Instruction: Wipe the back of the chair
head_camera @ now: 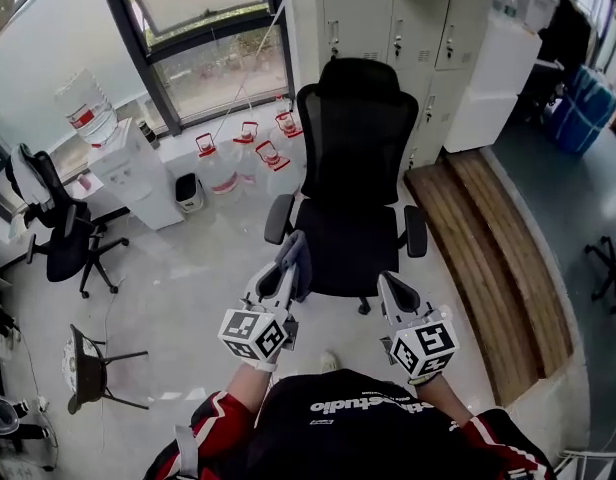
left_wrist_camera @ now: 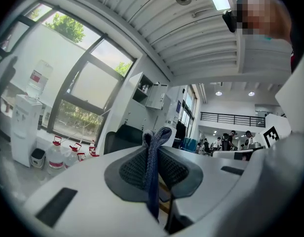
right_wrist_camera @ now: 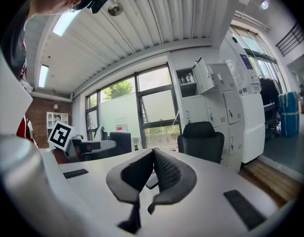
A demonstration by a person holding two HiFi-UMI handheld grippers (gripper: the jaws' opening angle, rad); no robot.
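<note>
Left tool [head_camera: 286, 270] clamps a blue cloth [head_camera: 302, 266], right tool [head_camera: 393, 288] clenched shut — black chair [head_camera: 353, 158] ahead, water jugs [head_camera: 217, 171] beside it.

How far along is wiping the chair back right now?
Done: the cloth is picked up, pinched in the left gripper. In hand: both grippers are held in front of the chair, with the right gripper shut and empty. Left: apparently the wipe itself, as the cloth isn't touching the chair back.

Water jugs [head_camera: 220, 171] left of chair [head_camera: 354, 158]
</note>
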